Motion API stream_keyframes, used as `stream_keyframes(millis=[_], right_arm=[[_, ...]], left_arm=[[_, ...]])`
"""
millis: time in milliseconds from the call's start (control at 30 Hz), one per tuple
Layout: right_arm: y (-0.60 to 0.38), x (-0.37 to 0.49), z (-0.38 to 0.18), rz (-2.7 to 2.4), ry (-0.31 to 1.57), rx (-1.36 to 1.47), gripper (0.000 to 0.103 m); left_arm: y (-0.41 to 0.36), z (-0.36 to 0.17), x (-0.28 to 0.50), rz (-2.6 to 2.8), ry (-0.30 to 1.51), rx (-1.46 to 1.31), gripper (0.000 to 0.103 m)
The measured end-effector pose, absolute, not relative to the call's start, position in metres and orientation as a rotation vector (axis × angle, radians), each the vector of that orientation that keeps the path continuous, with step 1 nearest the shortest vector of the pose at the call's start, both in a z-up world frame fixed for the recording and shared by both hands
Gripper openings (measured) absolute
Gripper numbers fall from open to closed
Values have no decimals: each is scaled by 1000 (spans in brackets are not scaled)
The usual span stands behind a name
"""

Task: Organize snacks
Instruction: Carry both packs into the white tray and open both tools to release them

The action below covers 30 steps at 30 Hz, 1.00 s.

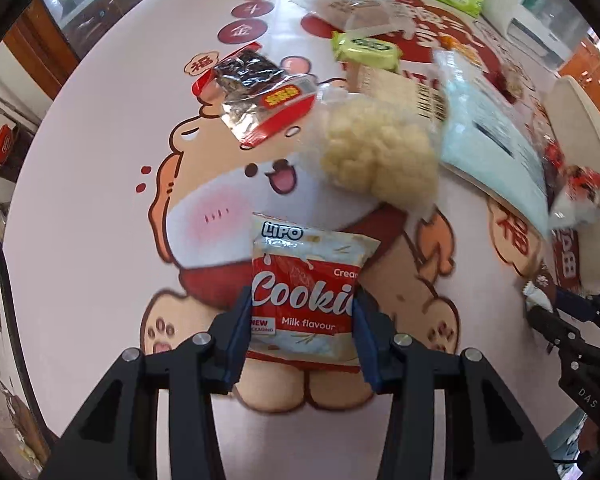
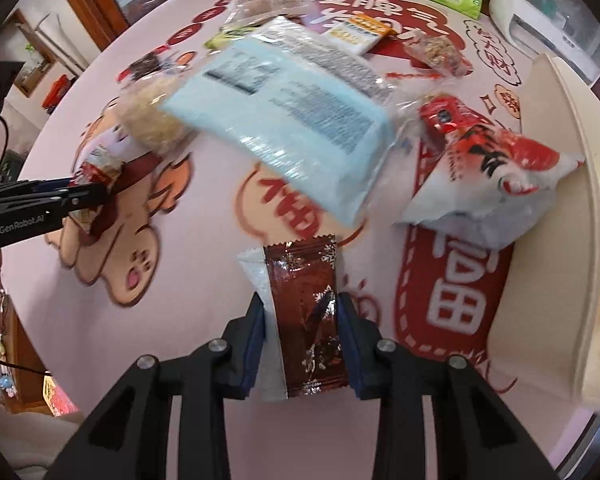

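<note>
Grabbing two at once: left gripper [image 1: 302, 332] pinching cookie pack [image 1: 306, 284], right gripper [image 2: 302, 344] pinching brown wrapper [image 2: 306, 320]. Next, I reckon: lift, carry to cream tray [image 2: 560, 216] at right edge.

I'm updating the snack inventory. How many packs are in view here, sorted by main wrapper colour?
Red and white: 2, cookie pack, red-white bag
Brown: 1, bar
Light blue: 1, blue pack
Green: 1, green pack
Orange: 1, orange pack
Black and red: 1, black pack
Clear: 3, puffs bag, nuts bag, far bag
Total: 10; overlaps may hide more.
</note>
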State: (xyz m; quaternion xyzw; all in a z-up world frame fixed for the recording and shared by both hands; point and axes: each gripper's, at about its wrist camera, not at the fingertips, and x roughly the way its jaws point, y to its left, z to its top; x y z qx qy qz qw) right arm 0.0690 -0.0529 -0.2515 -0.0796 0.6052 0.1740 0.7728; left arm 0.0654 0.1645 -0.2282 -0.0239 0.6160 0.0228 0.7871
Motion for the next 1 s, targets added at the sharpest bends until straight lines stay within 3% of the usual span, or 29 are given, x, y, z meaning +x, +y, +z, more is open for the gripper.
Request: stream_keyframes(millis=[200, 433, 633, 1000], right_arm=[[-56, 49, -227, 415, 1274, -138, 34], [-91, 40, -158, 402, 1118, -86, 34], [-157, 44, -103, 330, 1001, -10, 34], [-291, 110, -43, 102, 949, 31, 34]], left_arm=[[126, -183, 44, -2, 1221, 20, 44], [57, -117, 55, -122, 1057, 68, 44], [-26, -75, 70, -266, 994, 98, 45], [-168, -39, 142, -424, 949, 82, 45]])
